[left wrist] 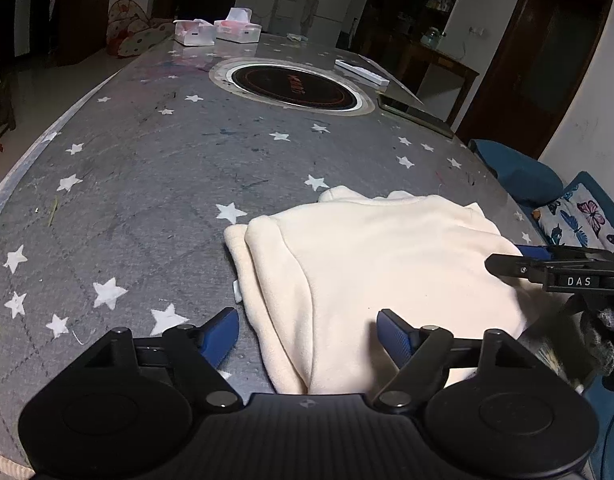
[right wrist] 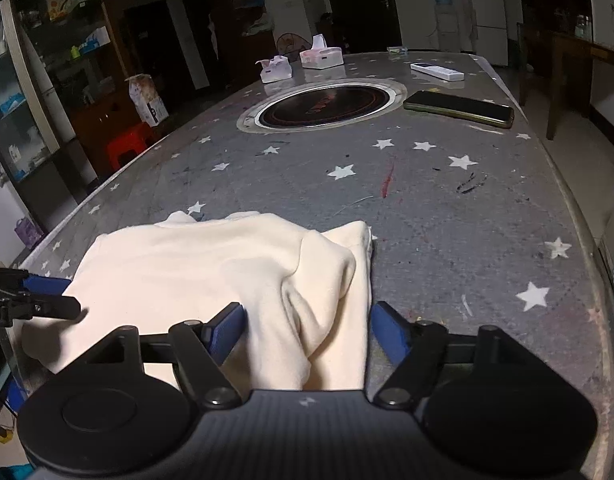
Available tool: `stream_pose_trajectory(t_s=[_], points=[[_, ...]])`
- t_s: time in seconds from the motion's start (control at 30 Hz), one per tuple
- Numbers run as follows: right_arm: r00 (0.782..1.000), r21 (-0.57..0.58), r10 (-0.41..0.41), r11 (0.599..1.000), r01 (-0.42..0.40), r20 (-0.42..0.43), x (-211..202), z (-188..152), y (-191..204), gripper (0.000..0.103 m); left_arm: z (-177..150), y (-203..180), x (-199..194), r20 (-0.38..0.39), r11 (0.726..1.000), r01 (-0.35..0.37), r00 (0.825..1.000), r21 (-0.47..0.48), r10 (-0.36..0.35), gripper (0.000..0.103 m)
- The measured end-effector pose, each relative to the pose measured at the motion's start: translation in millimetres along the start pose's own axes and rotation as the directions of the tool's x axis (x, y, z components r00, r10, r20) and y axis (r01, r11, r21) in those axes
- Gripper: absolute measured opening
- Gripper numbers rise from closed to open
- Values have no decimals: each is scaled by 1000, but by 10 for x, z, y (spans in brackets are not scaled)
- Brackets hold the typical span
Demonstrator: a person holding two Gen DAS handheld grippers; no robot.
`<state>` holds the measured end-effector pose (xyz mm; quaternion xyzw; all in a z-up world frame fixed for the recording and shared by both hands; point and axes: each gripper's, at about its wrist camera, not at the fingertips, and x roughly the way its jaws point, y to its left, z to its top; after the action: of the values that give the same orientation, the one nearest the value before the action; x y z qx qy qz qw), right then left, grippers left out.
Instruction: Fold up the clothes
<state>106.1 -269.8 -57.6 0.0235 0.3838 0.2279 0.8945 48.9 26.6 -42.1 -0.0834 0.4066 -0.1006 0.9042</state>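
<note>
We straddled the folded cream garment (left wrist: 367, 264) on the desk (left wrist: 147, 184).
Left claw (left wrist: 307, 334) and right claw (right wrist: 307, 330) stood wide at six o'clock, gripping nothing, probably readying another fold.

Cream garment (right wrist: 211, 264) lies between the open right gripper (right wrist: 307, 330).

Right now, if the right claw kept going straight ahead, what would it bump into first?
Probably the folded cream fleece garment: its bunched edge already lies between the open right claw fingers. Beyond it is only bare grey star-patterned tablecloth.
</note>
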Motion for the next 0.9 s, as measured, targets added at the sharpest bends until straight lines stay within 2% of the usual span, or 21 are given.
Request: stream_pose_trajectory(t_s=[0.03, 0.1, 0.17, 0.27, 0.4, 0.5, 0.57, 0.7, 0.77, 0.83, 0.9], points=[[1000, 1, 7, 1000, -7, -2, -8, -5, 11, 53, 1, -6, 4, 1, 1000, -1, 1000, 5, 1, 67], [1000, 6, 22, 1000, -22, -7, -25, -17, 34, 49, 21, -13, 21, 2, 1000, -2, 1000, 12, 2, 58], [1000, 11, 21, 1000, -21, -7, -47, -36, 52, 44, 51, -12, 43, -2, 1000, 4, 1000, 16, -4, 43], [1000, 34, 16, 999, -16, -16, -92, -50, 74, 35, 139, 30, 81, -13, 1000, 24, 1000, 1, -24, 34], [999, -2, 5, 1000, -5, -37, -170, -106, 159, 34, 220, 55, 136, -14, 1000, 23, 1000, 14, -23, 35], [1000, 8, -1, 1000, 1, -31, -206, -136, 146, 41, 200, 89, 128, -9, 1000, 24, 1000, -6, -24, 41], [1000, -9, -20, 1000, 20, -22, -237, -134, 170, 43, 180, 126, 104, -7, 999, 28, 1000, -22, -28, 44], [998, -148, -66, 987, 68, 15, -307, -65, 391, 44, 162, 180, 48, 0, 999, 28, 1000, -29, -28, 44], [995, -224, -88, 970, 97, 49, -345, -26, 531, 51, 143, 199, 22, 4, 999, 27, 1000, -24, -27, 44], [993, -263, -85, 959, 105, 88, -375, 20, 628, 51, 126, 215, 14, 6, 1000, 24, 1000, -17, -23, 45], [994, -272, -47, 960, 72, 100, -369, 61, 685, 50, 115, 231, 26, 4, 1000, 21, 1000, -19, -21, 45]])
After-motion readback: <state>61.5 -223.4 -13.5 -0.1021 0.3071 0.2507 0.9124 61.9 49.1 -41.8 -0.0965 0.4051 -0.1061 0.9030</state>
